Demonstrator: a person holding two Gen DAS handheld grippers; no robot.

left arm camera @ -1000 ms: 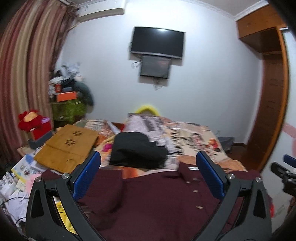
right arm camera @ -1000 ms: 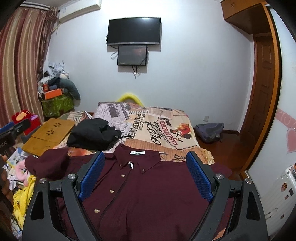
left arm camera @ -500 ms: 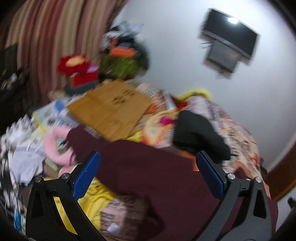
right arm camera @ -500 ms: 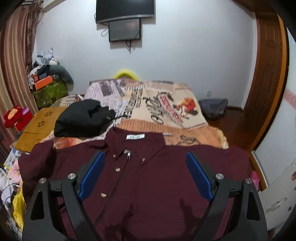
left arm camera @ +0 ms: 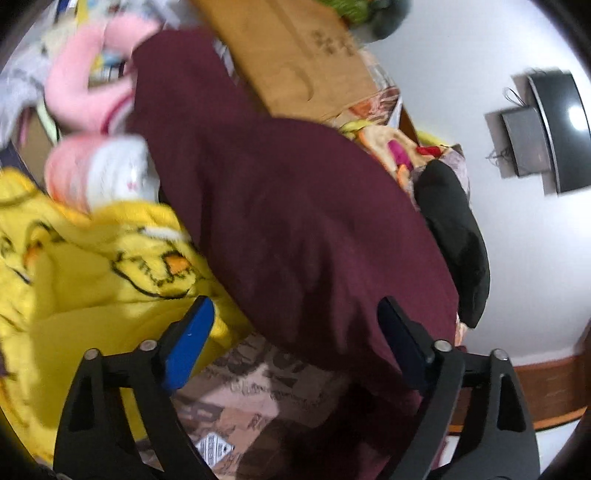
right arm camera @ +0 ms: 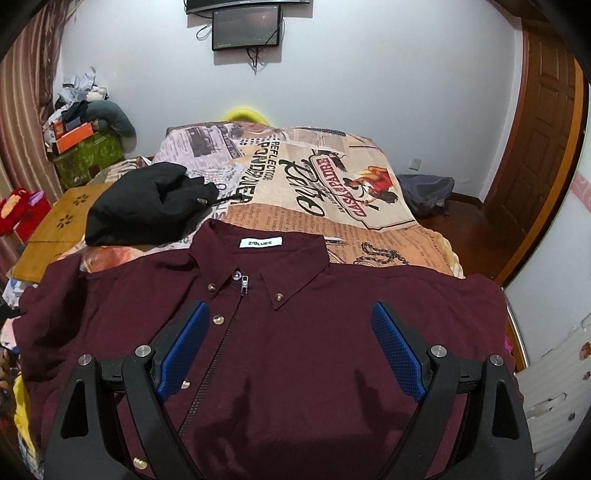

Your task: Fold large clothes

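Shirt: maroon shirt (right arm camera: 295, 332) lies front-up and spread across the near end of the bed (right arm camera: 332, 192), collar toward the far wall, white neck label (right arm camera: 260, 242) showing, zip and metal snaps running down the left of centre.
Sleeve: in the left wrist view a maroon sleeve (left arm camera: 207, 122) stretches up toward the bed's edge, over a yellow printed blanket (left arm camera: 92, 258) and beside a pink plush toy (left arm camera: 88, 88).
Left gripper: left gripper (left arm camera: 295, 332) has its 2 blue pads wide apart with nothing between them, held over the shirt's shoulder area; this view is motion-blurred.
Right gripper: right gripper (right arm camera: 291, 339) is also spread wide and holds nothing, hovering above the shirt's chest, 1 pad on either side of the collar.
Change, left: 0.5 s ago the left camera looked across the room at the curtain and wall screen; now it is rolled hard and pitched down, so the shirt, blanket and toy fill the picture.
Change, right: the right camera has tipped down and nearer, so the shirt fills more of the picture and the wall screen (right arm camera: 245, 27) sits at the top edge.
Other: black garment (right arm camera: 147, 206) rests on the bed just beyond the shirt's left shoulder; wooden board (right arm camera: 55, 236) lies left of it.
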